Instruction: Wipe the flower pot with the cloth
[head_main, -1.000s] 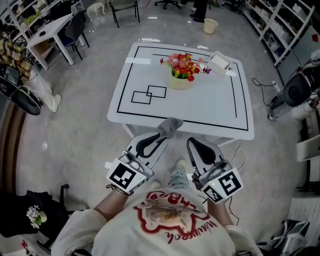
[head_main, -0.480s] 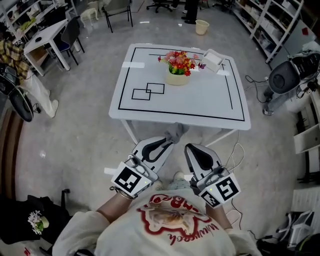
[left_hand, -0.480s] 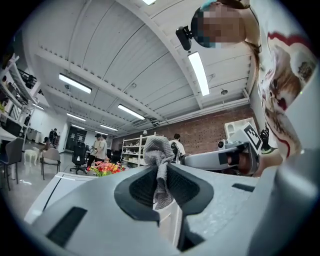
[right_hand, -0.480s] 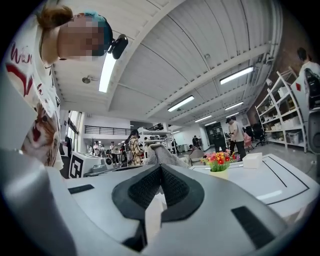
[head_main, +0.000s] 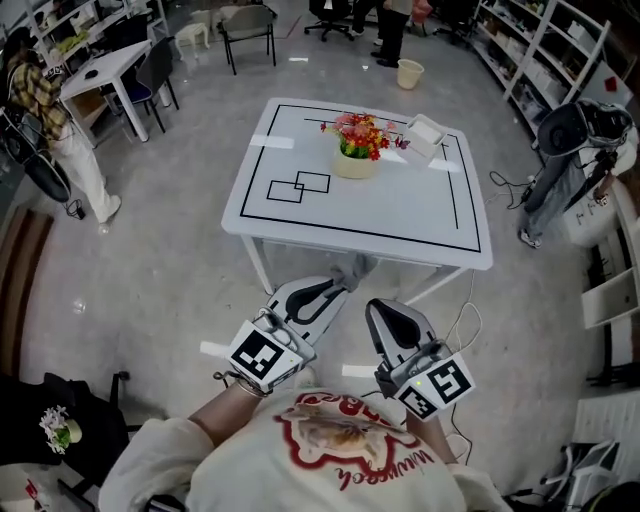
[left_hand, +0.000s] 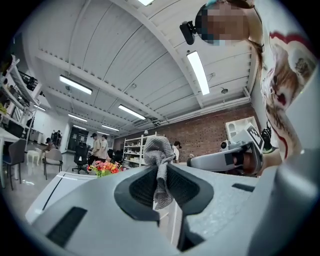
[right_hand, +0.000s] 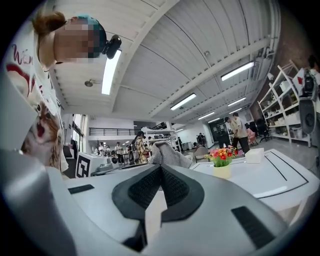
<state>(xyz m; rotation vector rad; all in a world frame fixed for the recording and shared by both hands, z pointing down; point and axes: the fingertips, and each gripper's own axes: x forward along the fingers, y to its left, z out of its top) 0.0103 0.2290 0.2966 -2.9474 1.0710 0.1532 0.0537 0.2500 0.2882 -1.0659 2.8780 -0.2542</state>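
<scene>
As both hands pull farther back from table (head_main: 300, 225) near edge, left gripper (head_main: 338, 280) stays clenched on cloth (head_main: 355, 268); right gripper (head_main: 383, 310) clenched, empty; flower pot (head_main: 354, 164) unmoved near far edge.

In their own view the left tongs (left_hand: 160, 172) hide the flower pot (head_main: 354, 166) beneath its flowers (left_hand: 103, 169)

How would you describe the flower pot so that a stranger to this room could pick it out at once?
Find the white table with the black outline in the middle of the floor. On its far side stands a small cream flower pot, left of a white box. It alone is round and holds red, pink and yellow flowers.
</scene>
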